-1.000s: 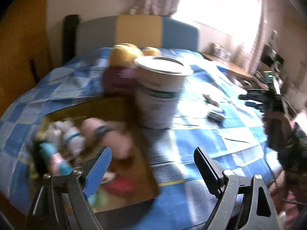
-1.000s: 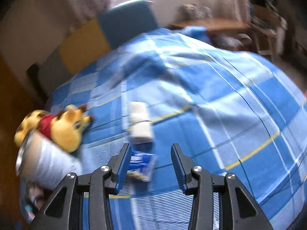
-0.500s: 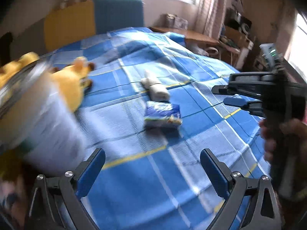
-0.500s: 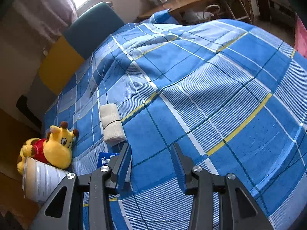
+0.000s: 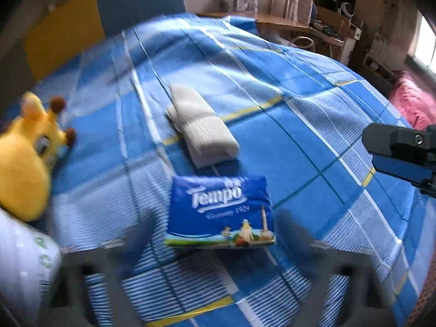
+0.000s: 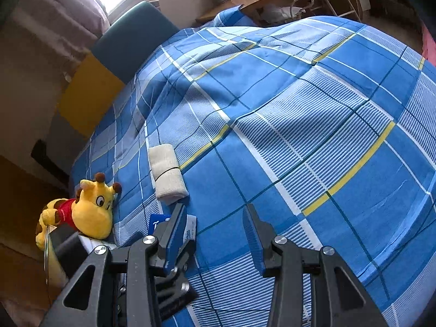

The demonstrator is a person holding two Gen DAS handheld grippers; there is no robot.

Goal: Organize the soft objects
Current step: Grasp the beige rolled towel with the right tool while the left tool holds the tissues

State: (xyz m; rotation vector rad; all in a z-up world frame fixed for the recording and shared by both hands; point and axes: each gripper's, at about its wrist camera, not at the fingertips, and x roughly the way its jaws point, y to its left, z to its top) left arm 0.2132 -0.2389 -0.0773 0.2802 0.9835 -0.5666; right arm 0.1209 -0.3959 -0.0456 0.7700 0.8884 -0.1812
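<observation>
My left gripper (image 5: 215, 248) has just been closing, yet grips nothing: the tissue pack (image 5: 220, 212) lies on the bed between its fingers, long side across. My right gripper (image 6: 215, 231), half open and empty, is farther.

The right gripper (image 6: 215, 231) is black, angular plastic. Blue pads line its fingers (image 6: 177, 229). Silver screws (image 6: 280, 239) stud the joints.

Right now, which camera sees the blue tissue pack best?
The left wrist view: the tissue pack lies whole, its front facing up. In the right wrist view only a corner shows, behind the right gripper.
</observation>
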